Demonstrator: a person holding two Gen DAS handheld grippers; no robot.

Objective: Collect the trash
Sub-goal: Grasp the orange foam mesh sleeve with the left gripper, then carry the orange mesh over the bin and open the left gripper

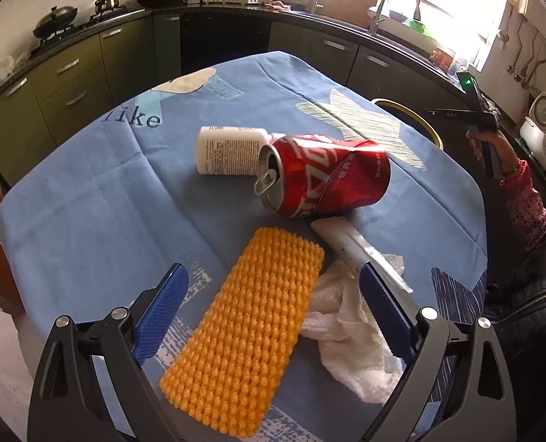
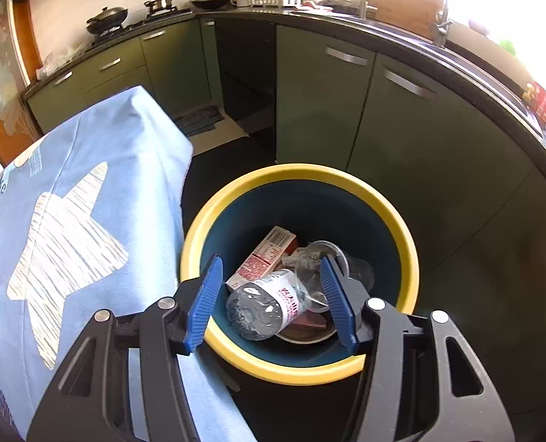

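Note:
In the left wrist view my left gripper (image 1: 273,287) is open and empty, low over the table, its fingers either side of an orange foam net sleeve (image 1: 247,335) and a crumpled white tissue (image 1: 350,335). Beyond lie a dented red can (image 1: 328,176), a white bottle (image 1: 232,151) and a white tube (image 1: 350,243). In the right wrist view my right gripper (image 2: 273,298) is open and empty above the yellow-rimmed bin (image 2: 401,228), which holds a clear plastic bottle (image 2: 265,305), a carton (image 2: 261,258) and other trash. The right gripper's body shows at the right of the left wrist view (image 1: 475,107).
The table has a blue cloth (image 1: 88,221) with star patches. The bin rim (image 1: 412,114) shows past the table's far right edge. Green kitchen cabinets (image 2: 320,110) and a dark counter with a sink tap (image 1: 394,3) ring the room.

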